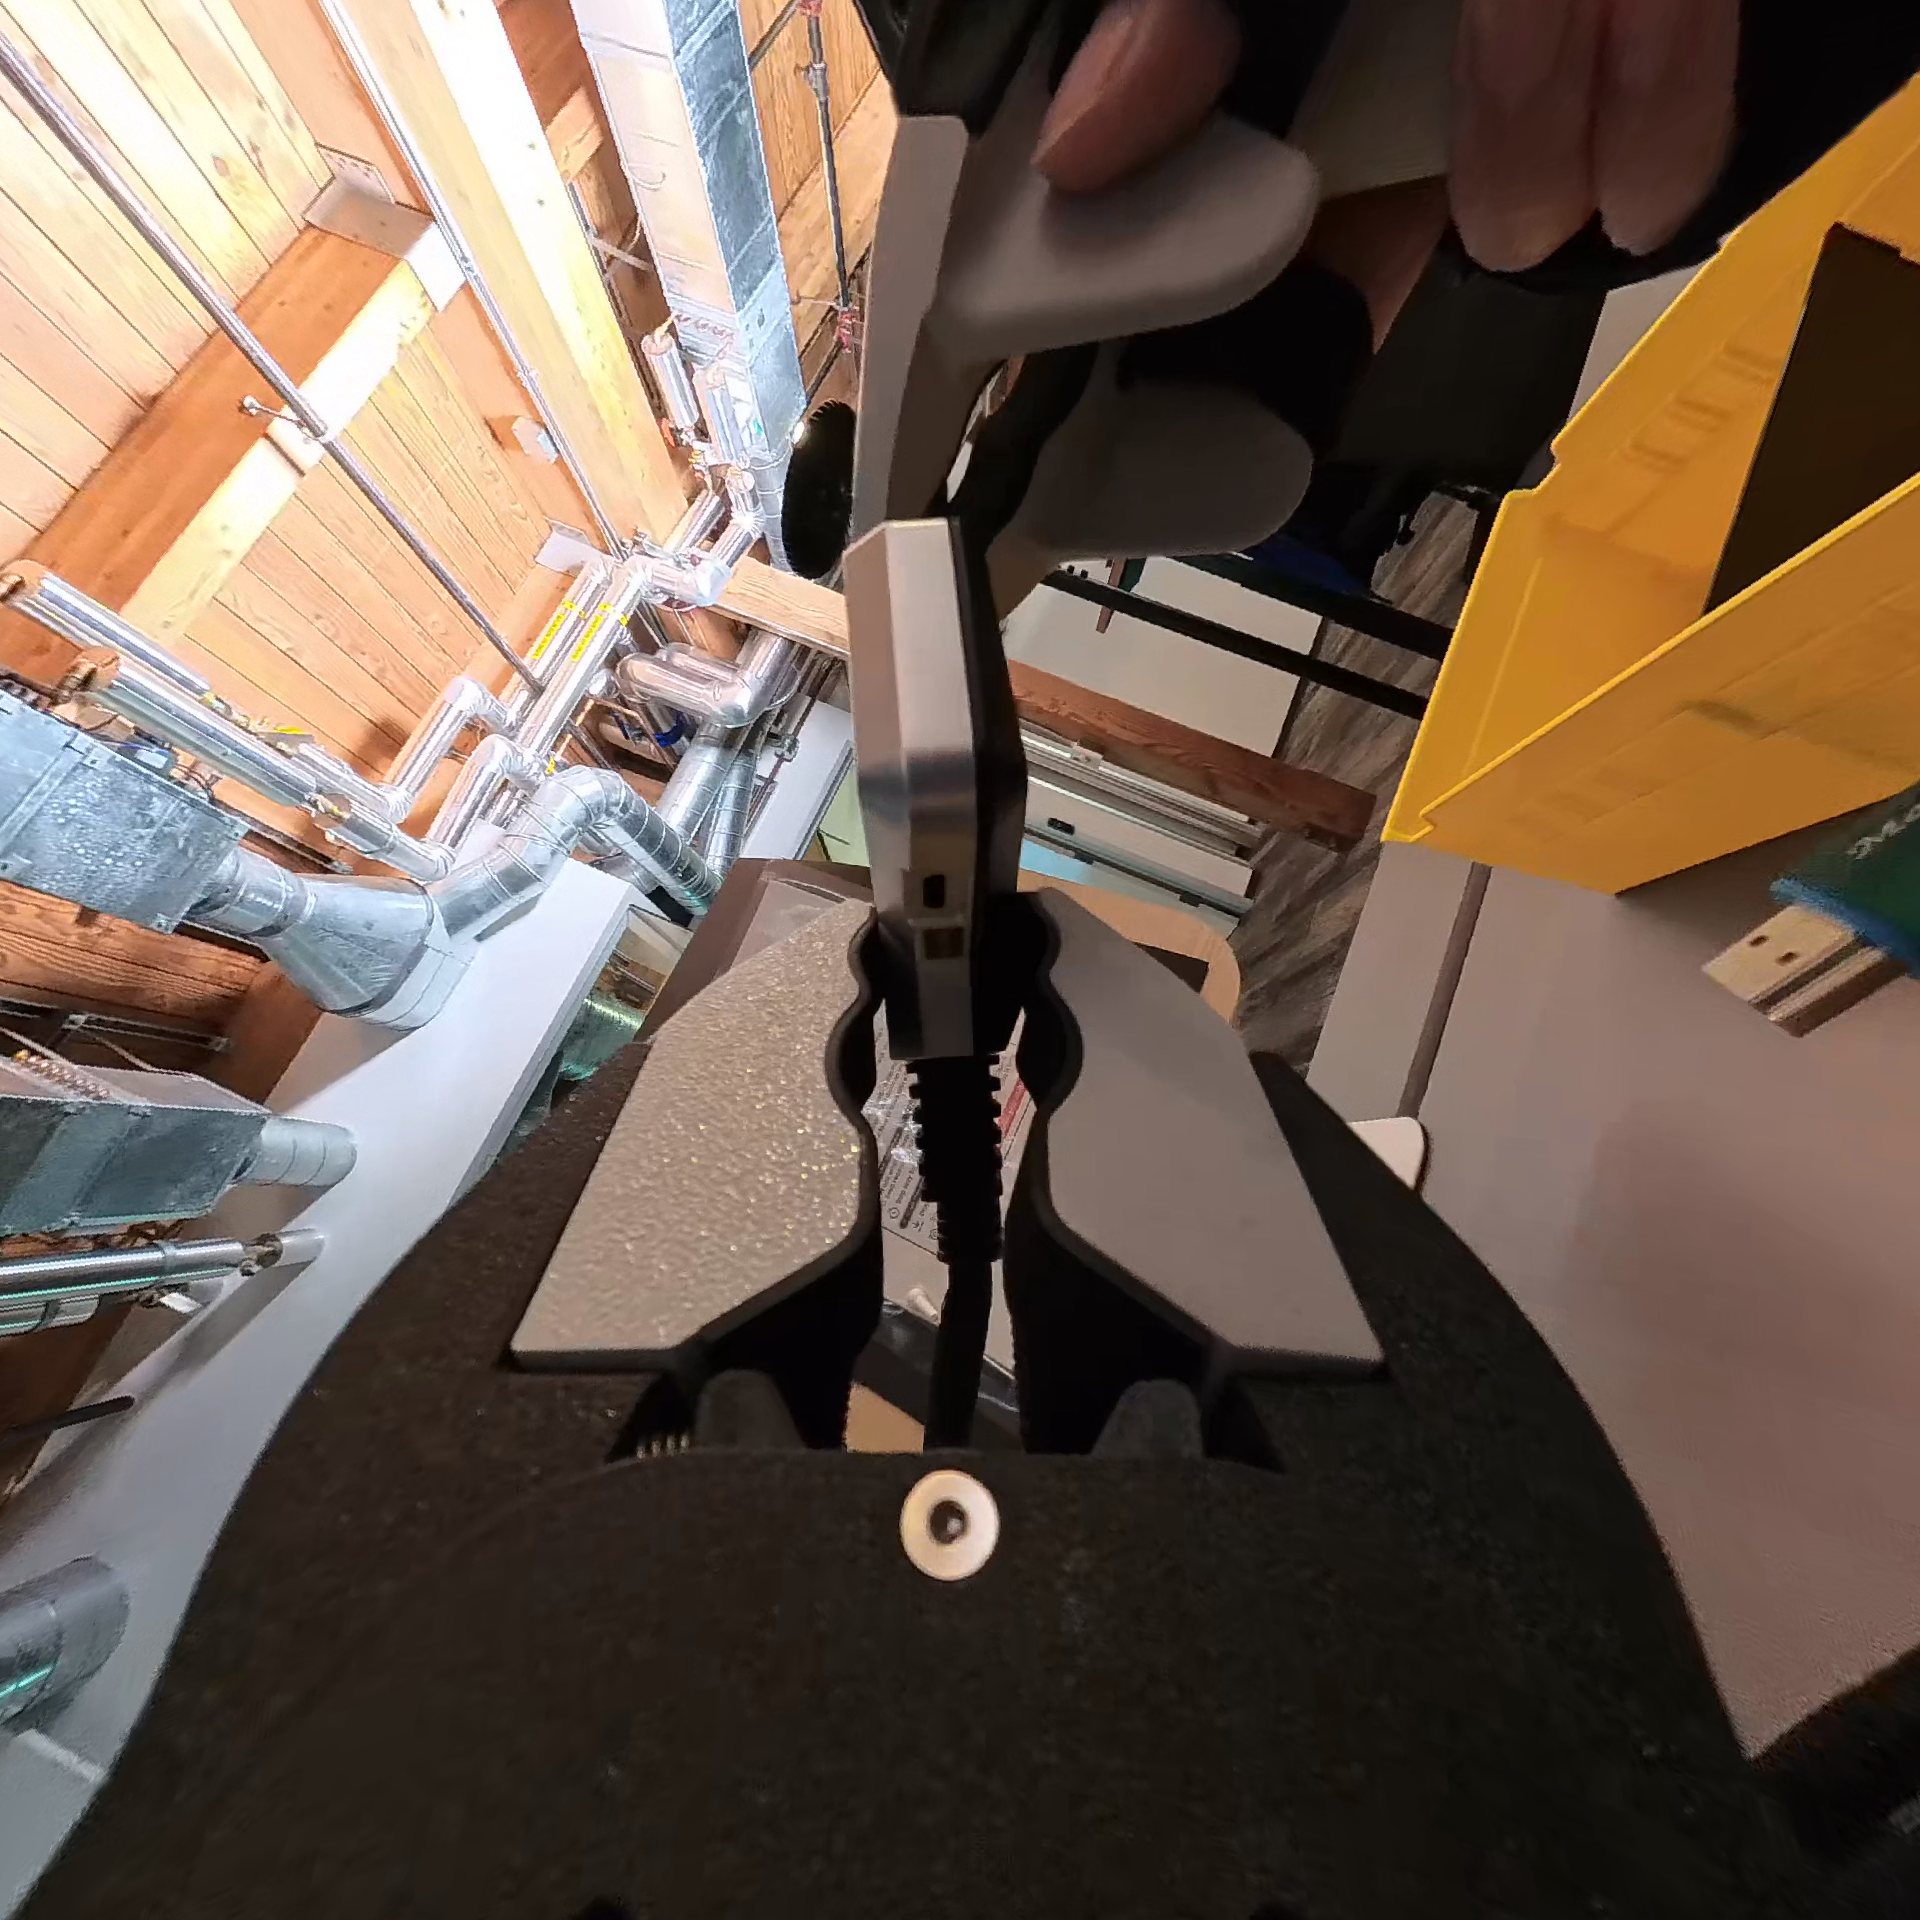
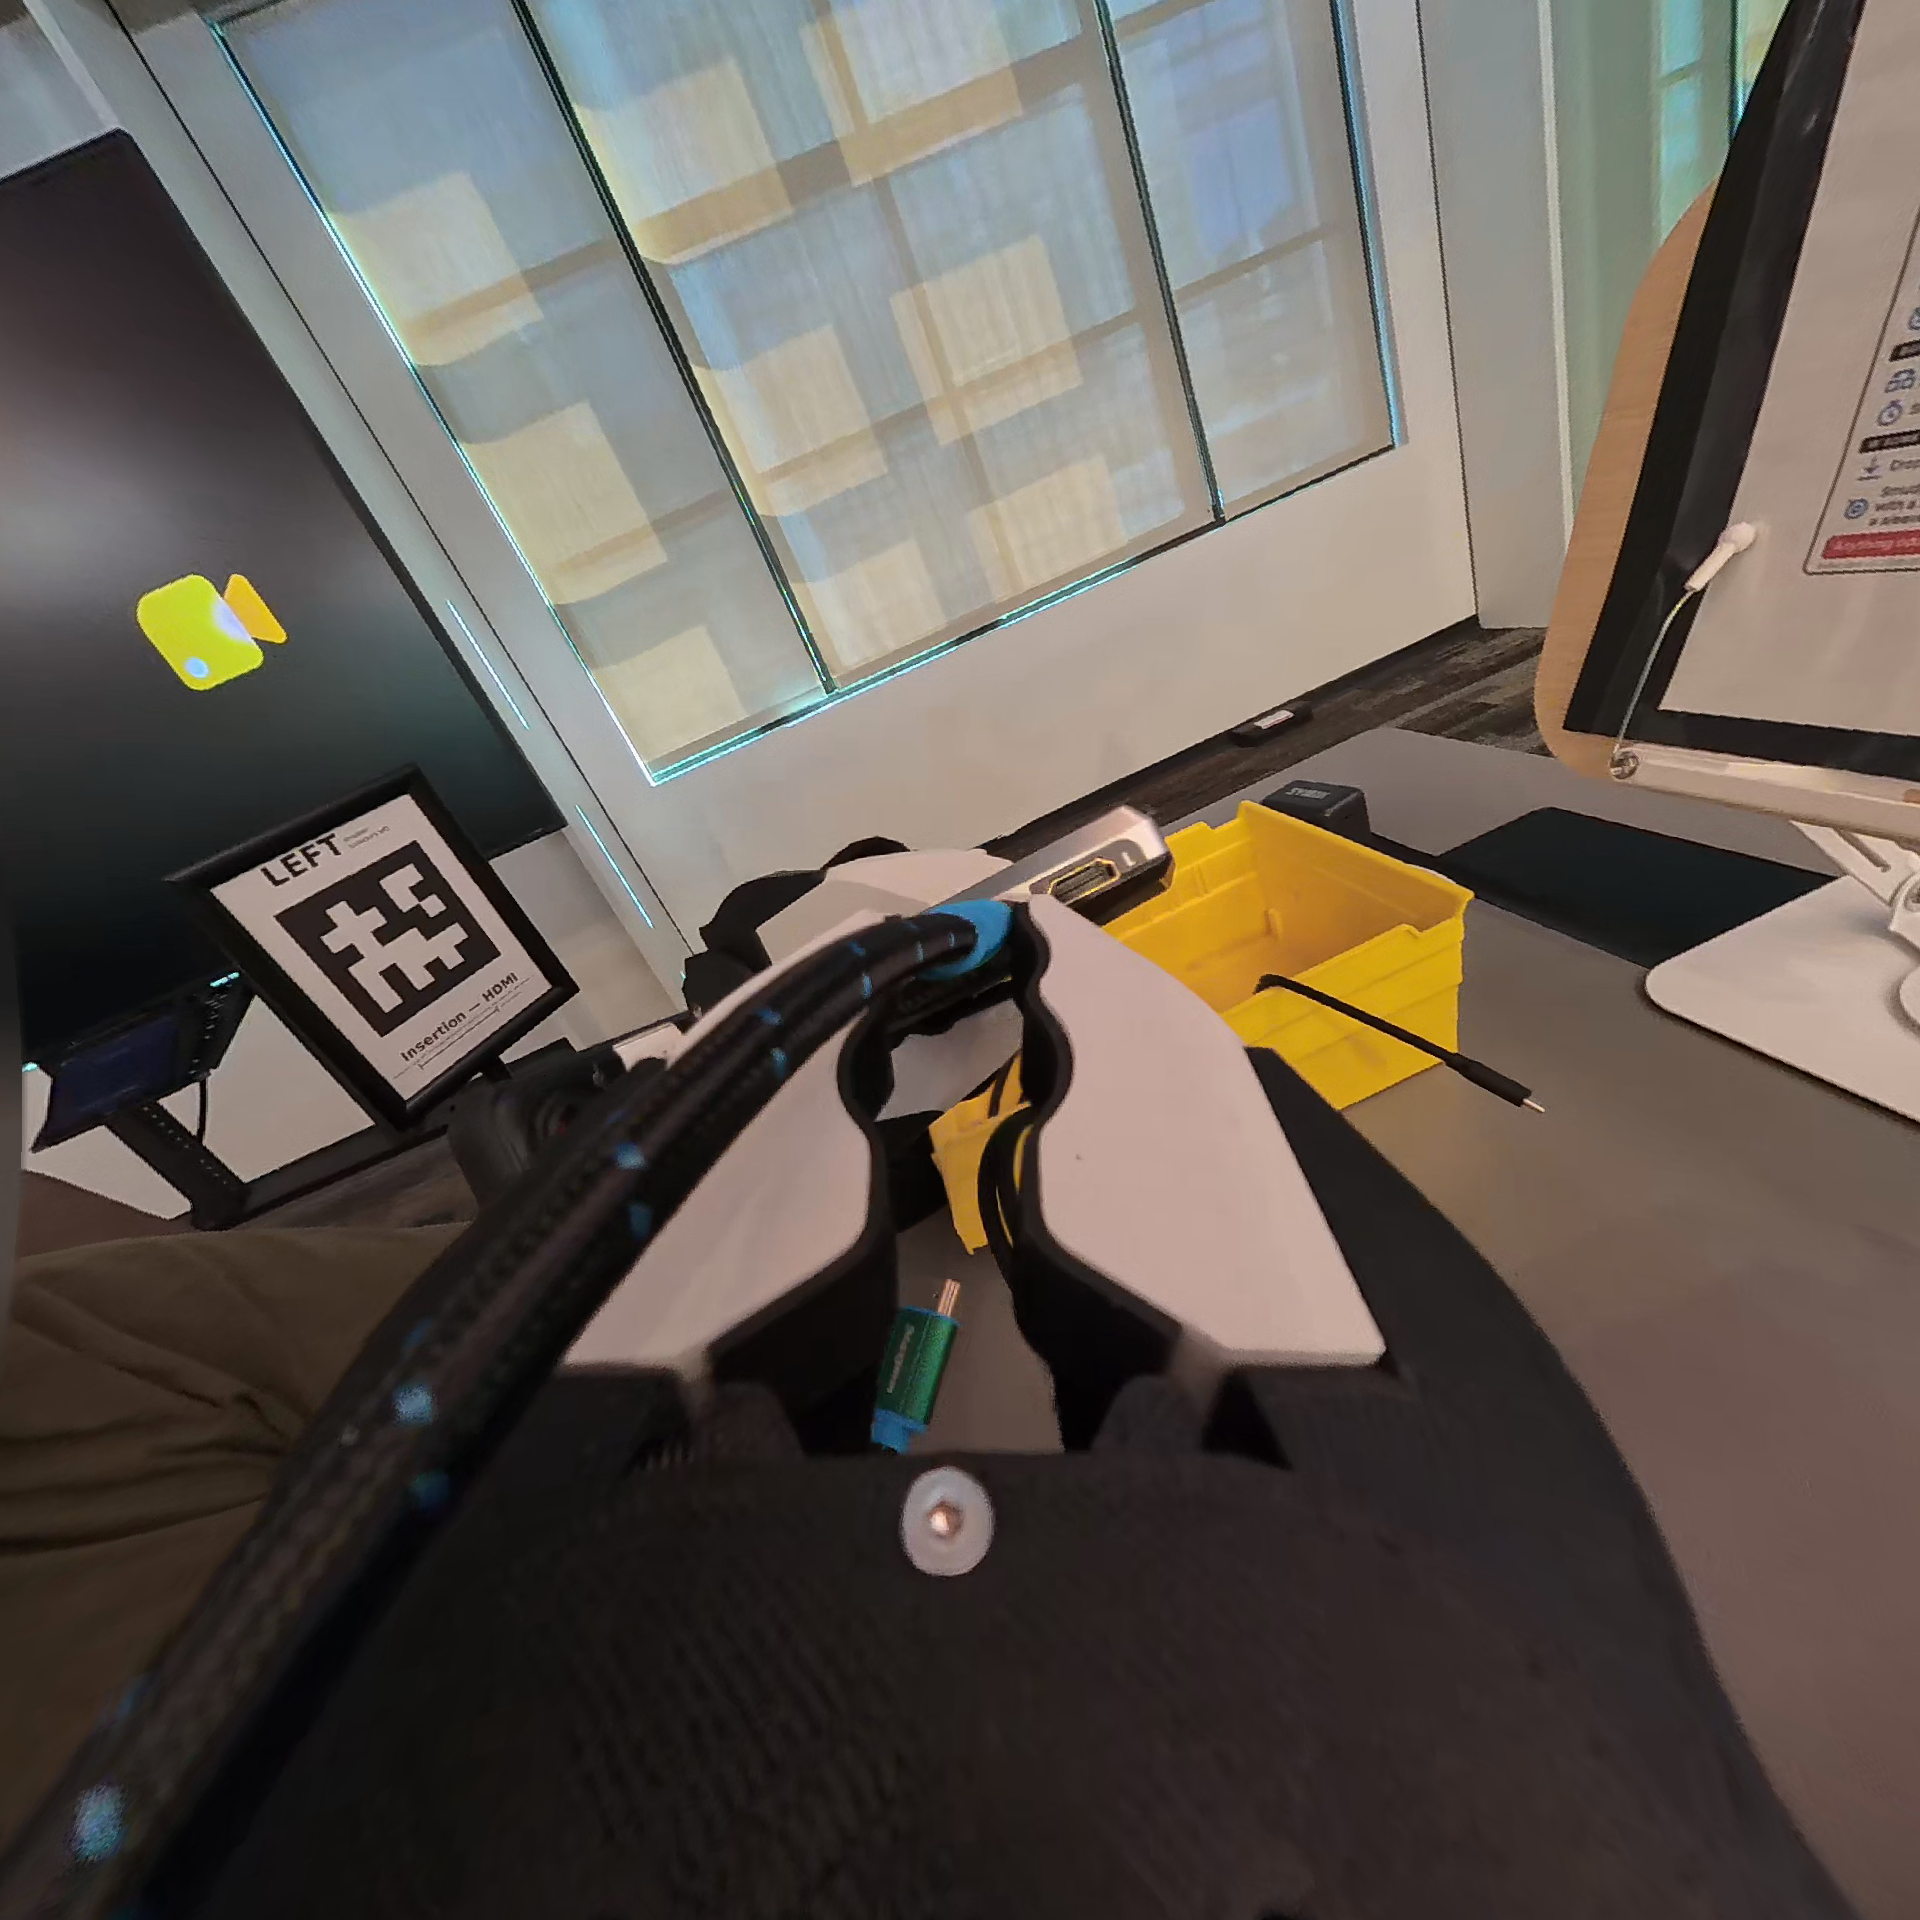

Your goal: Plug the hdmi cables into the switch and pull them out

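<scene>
The left tool (image 1: 951, 997) is closed on the tail end of the switch (image 1: 920, 748), a slim silver box whose own short black cable (image 1: 951, 1278) runs back between the jaws toward the camera. The long axis of the switch points straight forward from this tool, away from the camera, and its far end meets the right tool (image 1: 935, 488), whose grey fingers come in from above with a person's hand (image 1: 1143, 83) behind them. In the right wrist view, the right tool (image 2: 961, 971) is closed on the blue-collared plug (image 2: 971, 935) of a braided black hdmi cable (image 2: 582, 1174), which falls back over the left finger toward the camera. Just beyond the fingertips lies the switch (image 2: 1101, 852), with one open port (image 2: 1081, 881) facing this tool. So the plug and the port are almost in line and near each other, but I cannot tell if the plug is seated or only close. I think the next move depends on keeping the plug along this same axis. Below lies a green plug (image 2: 909, 1361) on the grey surface (image 2: 1610, 1299), and farther away stands a yellow bin (image 2: 1351, 966).
</scene>
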A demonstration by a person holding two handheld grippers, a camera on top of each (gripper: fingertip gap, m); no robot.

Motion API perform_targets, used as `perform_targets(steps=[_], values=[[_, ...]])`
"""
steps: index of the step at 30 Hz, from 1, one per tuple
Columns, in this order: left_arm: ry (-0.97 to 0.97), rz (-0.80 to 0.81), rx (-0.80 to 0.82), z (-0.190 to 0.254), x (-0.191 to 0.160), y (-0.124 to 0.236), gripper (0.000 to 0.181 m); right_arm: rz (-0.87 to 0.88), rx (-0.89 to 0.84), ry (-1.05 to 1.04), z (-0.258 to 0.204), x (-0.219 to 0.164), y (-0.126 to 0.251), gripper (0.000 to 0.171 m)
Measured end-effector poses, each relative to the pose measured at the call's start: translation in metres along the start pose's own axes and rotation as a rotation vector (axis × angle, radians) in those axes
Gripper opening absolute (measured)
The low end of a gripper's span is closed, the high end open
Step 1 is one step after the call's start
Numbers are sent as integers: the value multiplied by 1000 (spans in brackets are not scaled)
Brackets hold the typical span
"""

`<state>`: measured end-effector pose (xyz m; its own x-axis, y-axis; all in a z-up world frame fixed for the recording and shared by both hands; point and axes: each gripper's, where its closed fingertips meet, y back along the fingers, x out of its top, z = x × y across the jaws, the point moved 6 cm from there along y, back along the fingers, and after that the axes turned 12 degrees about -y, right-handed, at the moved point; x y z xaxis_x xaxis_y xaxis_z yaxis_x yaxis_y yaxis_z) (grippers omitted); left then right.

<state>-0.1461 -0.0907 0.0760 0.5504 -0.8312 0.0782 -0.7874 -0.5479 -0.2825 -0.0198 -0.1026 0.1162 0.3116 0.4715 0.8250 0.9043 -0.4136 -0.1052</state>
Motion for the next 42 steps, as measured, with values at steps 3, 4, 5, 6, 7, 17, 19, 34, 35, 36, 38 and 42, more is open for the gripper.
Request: perform_targets(steps=[3,4,5,6,7,17,19,34,35,36,38,42], values=[[47,20,-24,0,-1,0,23,-26,19,58,1,0,0,16],[58,26,-41,0,-1,0,23,-51,22,73,2,0,0,21],[65,30,-58,1,-1,0,22,-78,27,91,3,0,1,22],[72,35,-69,2,-1,0,22,-99,33,127,4,-1,1,18],[77,39,-79,3,0,0,22,-115,37,160,5,0,2,22],[92,76,-170,16,7,-3,22,-308,1,429,8,-5,14,22],[92,81,-175,17,8,-4,22,-327,-7,439,7,-6,16,22],[132,125,-182,15,13,-1,23,-358,-71,387,-5,-6,17,22],[133,126,-183,16,13,-1,23,-361,-76,381,-5,-6,17,22],[136,126,-183,16,13,-1,22,-363,-80,382,-6,-6,17,22],[137,122,-184,16,13,0,23,-365,-87,387,-6,-7,17,22],[148,117,-197,16,13,0,22,-368,-80,375,-5,-7,17,22]])
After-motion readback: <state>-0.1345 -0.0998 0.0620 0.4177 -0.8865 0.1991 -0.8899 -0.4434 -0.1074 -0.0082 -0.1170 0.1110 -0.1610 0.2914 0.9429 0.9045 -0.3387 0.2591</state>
